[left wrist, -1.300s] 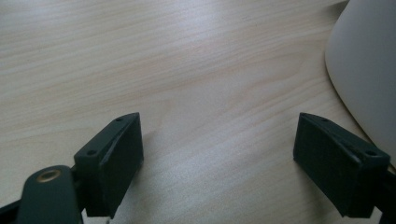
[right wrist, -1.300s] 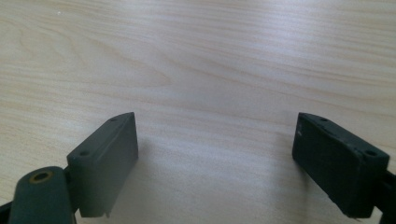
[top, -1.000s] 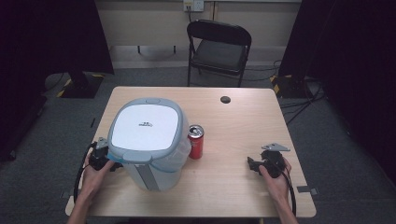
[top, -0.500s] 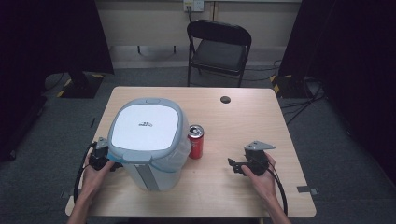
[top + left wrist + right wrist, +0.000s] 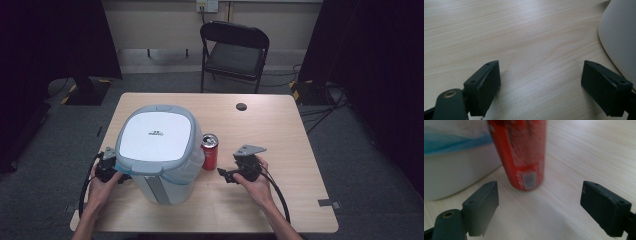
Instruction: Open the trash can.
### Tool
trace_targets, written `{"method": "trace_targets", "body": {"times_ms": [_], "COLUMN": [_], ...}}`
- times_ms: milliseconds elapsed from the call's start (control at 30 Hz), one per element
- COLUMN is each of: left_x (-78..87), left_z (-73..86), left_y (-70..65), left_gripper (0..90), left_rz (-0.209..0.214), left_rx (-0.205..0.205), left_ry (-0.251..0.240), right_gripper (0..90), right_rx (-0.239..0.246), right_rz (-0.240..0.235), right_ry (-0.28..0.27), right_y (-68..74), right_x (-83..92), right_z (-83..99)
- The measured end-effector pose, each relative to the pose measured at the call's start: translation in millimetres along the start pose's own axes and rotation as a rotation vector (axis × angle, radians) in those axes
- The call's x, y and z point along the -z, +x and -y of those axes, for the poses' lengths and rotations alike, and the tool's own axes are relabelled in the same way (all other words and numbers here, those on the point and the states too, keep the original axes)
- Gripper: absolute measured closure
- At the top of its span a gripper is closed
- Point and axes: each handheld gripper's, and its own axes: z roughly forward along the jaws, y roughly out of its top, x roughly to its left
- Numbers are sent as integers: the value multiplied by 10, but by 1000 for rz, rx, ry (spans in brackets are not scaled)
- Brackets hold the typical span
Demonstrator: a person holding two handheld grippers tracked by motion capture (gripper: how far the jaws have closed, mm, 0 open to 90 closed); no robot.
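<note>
A red drink can (image 5: 209, 151) stands upright on the wooden table (image 5: 280, 130), touching the right side of a white lidded bin (image 5: 157, 150) with a grey-blue rim. My right gripper (image 5: 223, 173) is just right of the can, pointing at it, jaws wide apart after opening further in the last second. In the right gripper view the can (image 5: 522, 155) stands ahead of the open gripper (image 5: 539, 207), slightly left of centre, nothing between the pads. My left gripper (image 5: 116, 172) rests at the bin's left side. In the left gripper view it (image 5: 540, 87) is open over bare wood, the bin wall (image 5: 621, 37) at right.
A small black round cap (image 5: 241, 106) lies near the table's far edge. A black folding chair (image 5: 235, 52) stands behind the table. Cables trail from both grippers toward the front edge. Dark curtains hang on both sides.
My right gripper has travelled leftward across the table from near the right front toward the red can. The left gripper, the bin and the can have stayed put.
</note>
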Motion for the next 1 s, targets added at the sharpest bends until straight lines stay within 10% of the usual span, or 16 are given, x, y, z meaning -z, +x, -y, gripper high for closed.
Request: {"method": "trace_targets", "body": {"times_ms": [500, 567, 1000], "left_x": [-1, -1, -1], "left_z": [-1, -1, 0], "left_y": [1, 1, 1], "left_gripper": [154, 154, 154], "left_rz": [1, 1, 1], "left_rx": [0, 0, 0], "left_ry": [0, 0, 0], "right_gripper": [216, 323, 336], "right_rx": [37, 42, 9], "right_rz": [-22, -21, 24], "right_ry": [-32, -35, -38], "right_y": [115, 112, -44], "right_x": [-468, -476, -137], "right_z": [-240, -264, -198]}}
